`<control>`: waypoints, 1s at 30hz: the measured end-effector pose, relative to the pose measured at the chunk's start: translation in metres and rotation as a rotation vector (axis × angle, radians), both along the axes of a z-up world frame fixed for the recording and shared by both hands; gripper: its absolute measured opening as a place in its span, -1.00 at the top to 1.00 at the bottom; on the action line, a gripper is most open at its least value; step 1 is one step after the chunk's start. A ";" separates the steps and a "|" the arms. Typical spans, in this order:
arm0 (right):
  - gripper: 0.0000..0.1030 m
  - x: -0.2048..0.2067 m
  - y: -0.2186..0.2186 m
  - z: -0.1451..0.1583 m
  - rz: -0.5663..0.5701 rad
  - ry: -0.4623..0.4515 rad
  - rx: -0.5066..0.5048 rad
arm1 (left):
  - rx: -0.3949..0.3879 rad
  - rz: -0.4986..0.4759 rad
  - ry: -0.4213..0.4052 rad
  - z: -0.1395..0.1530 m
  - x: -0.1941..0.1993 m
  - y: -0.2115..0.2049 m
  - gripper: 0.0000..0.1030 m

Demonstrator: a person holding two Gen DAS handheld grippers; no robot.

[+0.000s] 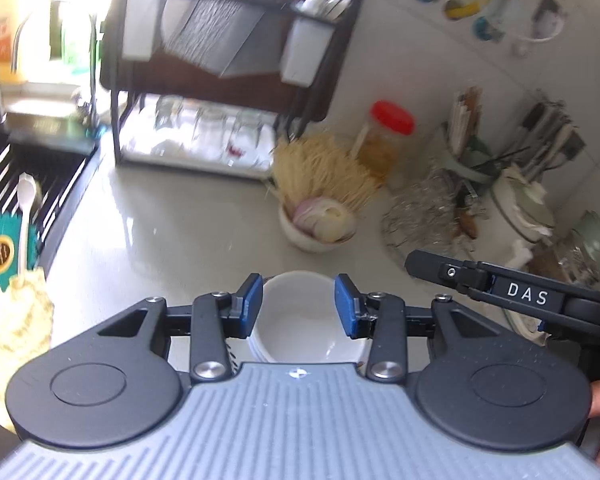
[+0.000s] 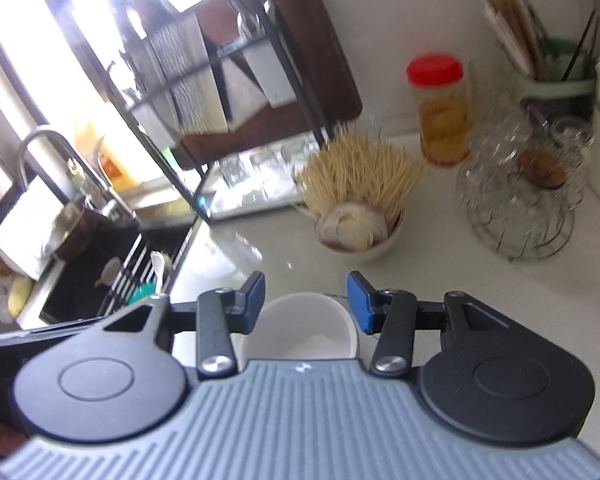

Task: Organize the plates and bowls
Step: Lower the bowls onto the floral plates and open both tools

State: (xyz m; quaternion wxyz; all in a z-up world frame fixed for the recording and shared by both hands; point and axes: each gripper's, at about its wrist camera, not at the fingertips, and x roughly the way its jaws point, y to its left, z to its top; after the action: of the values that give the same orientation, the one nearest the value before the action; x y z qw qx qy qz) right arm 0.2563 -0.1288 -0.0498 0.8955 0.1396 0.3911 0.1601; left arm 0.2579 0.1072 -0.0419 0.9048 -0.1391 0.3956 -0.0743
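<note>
A stack of white bowls (image 1: pixel 300 320) sits on the pale counter close under my left gripper (image 1: pixel 299 306), which is open with its blue pads on either side above the rim. My right gripper (image 2: pixel 306 302) is open over a white bowl or cup (image 2: pixel 300 330) on the counter, pads apart from it. The right gripper's black body (image 1: pixel 520 296) shows at the right of the left wrist view. A black two-tier dish rack (image 1: pixel 228 64) stands at the back, holding a white plate and glasses.
A small bowl of onion and toothpicks (image 1: pixel 320 216) stands ahead. A red-lidded jar (image 2: pixel 440 108), a glass dish on a wire stand (image 2: pixel 516 196) and utensil holders (image 1: pixel 500 160) line the right. The sink (image 2: pixel 100 264) with faucet lies left.
</note>
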 end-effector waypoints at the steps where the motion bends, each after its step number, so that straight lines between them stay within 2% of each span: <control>1: 0.05 -0.006 0.000 0.006 -0.012 -0.013 0.003 | 0.003 -0.008 -0.015 0.006 -0.005 0.000 0.12; 6: 0.05 -0.038 -0.004 0.031 -0.058 -0.076 0.010 | 0.003 -0.052 -0.075 0.029 -0.030 -0.001 0.12; 12: 0.04 -0.072 -0.015 0.049 -0.097 -0.138 0.019 | 0.015 -0.078 -0.110 0.041 -0.053 -0.014 0.12; 15: 0.04 -0.088 -0.020 0.052 -0.105 -0.166 0.008 | 0.036 -0.074 -0.121 0.042 -0.067 -0.023 0.12; 20: 0.04 -0.118 -0.032 0.052 -0.118 -0.187 -0.017 | 0.027 -0.073 -0.113 0.044 -0.092 -0.036 0.12; 25: 0.04 -0.142 -0.039 0.051 -0.107 -0.200 -0.030 | 0.083 -0.082 -0.118 0.045 -0.116 -0.048 0.12; 30: 0.04 -0.160 -0.047 0.052 -0.084 -0.211 -0.045 | 0.102 -0.058 -0.129 0.048 -0.139 -0.051 0.12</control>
State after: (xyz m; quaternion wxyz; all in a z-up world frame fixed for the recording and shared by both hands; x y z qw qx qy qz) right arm 0.0962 -0.1758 0.0025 0.9406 0.1181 0.2919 0.1274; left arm 0.1191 0.0559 0.0060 0.9317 -0.0761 0.3439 -0.0888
